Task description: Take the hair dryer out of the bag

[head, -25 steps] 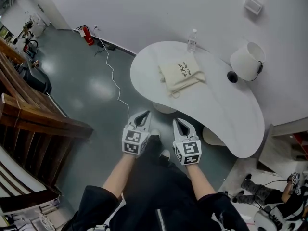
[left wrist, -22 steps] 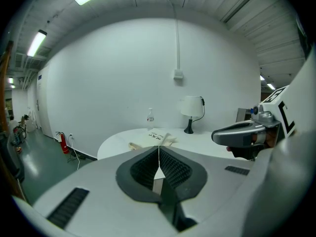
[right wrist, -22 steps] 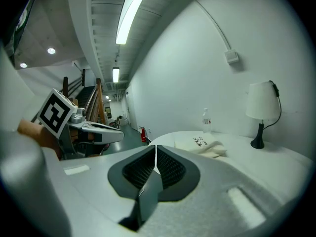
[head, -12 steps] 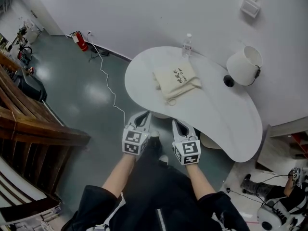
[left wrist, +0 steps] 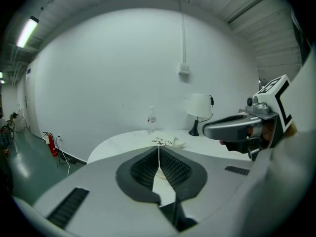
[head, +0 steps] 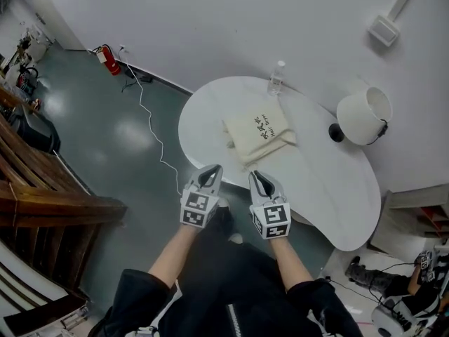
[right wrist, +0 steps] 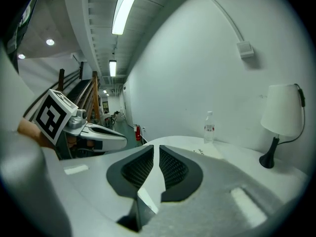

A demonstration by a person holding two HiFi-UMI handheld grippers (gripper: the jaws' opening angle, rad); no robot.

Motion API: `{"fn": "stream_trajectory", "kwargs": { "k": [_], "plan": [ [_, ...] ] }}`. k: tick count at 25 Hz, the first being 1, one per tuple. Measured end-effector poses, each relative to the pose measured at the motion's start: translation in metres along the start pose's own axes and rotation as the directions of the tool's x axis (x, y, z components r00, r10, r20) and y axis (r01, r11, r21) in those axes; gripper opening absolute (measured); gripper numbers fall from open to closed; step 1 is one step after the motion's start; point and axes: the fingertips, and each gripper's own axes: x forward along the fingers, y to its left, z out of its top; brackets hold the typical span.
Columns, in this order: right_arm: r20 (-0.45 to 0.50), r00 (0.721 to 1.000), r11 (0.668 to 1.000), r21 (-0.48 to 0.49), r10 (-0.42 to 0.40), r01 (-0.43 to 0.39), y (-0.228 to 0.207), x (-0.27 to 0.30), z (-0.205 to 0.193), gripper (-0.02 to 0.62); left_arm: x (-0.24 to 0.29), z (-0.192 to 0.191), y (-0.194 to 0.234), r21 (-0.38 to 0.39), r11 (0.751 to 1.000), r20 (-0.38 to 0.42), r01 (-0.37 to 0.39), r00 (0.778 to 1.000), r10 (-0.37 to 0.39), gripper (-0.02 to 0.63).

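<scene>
Both my grippers have come forward toward the desk (head: 330, 188) over the last second, and in the head view the gap between their tips and the bag (head: 259, 130) has narrowed. My left gripper (head: 209, 174) has its jaws pressed together, the ribbed pads meeting in a thin line with nothing caught between them. My right gripper (head: 257, 180) has just been opening its jaws. A narrow slit shows between its pads, and nothing sits in it. The two ride side by side, close but not touching, both tipped a little downward and aimed across the desk's near rim.

The bag lies flat on the white, kidney-shaped desk, in its far left part, ahead of both grippers and still well apart from them. It is cream cloth with dark print on its top face, and a cord loop trails from its near edge. I cannot see the hair dryer itself; only the outside of the bag shows.

A clear water bottle (head: 276, 78) stands upright just beyond the bag at the desk's far rim, close to the wall. A white-shaded lamp (head: 363, 116) on a black base stands at the desk's far right, well apart from the bag. A small box (head: 384, 28) is fixed to the wall above the lamp. Far to the left, a red fire extinguisher (head: 107, 56) stands on the floor (head: 105, 132) against the wall. Dark wooden framework (head: 63, 206) fills the left edge.
</scene>
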Motion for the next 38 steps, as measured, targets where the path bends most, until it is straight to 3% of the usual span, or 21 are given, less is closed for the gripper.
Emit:
{"fn": "stream_trajectory", "kwargs": {
  "k": [15, 20, 38],
  "plan": [
    [-0.067, 0.996, 0.999, -0.007, -0.053, 0.052, -0.019, 0.084, 0.017, 0.071, 0.068, 0.007, 0.061, -0.009, 0.995, -0.045, 0.100, 0.994, -0.100, 0.012],
    [-0.095, 0.993, 0.998, -0.016, -0.066, 0.065, -0.018, 0.097, 0.012, 0.115, 0.076, 0.005, 0.071, -0.012, 0.993, -0.057, 0.116, 0.991, -0.117, 0.012],
    [-0.267, 0.964, 0.999, -0.042, -0.006, -0.006, -0.023, 0.131, -0.028, 0.206, 0.095, -0.008, 0.083, -0.054, 0.994, -0.081, 0.092, 0.992, -0.096, 0.013]
  ]
}}
